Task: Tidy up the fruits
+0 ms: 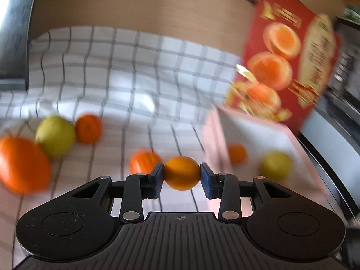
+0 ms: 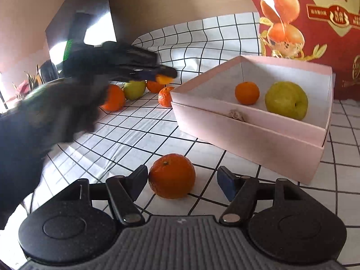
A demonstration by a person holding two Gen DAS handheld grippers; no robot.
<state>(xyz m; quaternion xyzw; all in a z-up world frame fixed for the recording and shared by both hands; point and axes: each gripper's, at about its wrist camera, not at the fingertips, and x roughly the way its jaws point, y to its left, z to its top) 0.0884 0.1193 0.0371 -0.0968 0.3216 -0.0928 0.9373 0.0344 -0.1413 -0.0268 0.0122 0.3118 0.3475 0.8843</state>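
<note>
My left gripper (image 1: 181, 173) is shut on a small orange (image 1: 181, 172), held above the checked cloth just left of the pink box (image 1: 213, 139). The right wrist view shows that gripper (image 2: 162, 76) from the side with the orange (image 2: 165, 79) at its tip, near the box's far corner. The pink box (image 2: 247, 139) holds a mandarin (image 2: 247, 92) and a green fruit (image 2: 286, 100). My right gripper (image 2: 182, 181) is open low over the cloth. A mandarin (image 2: 172, 175) lies between its fingers, close to the left finger and apart from the right one.
On the cloth beyond lie a large orange (image 1: 23, 164), a green fruit (image 1: 55, 136) and two mandarins (image 1: 88, 128) (image 1: 144, 162). A red printed carton (image 2: 315, 22) stands behind the box. A person's dark sleeve (image 2: 33, 123) fills the left of the right wrist view.
</note>
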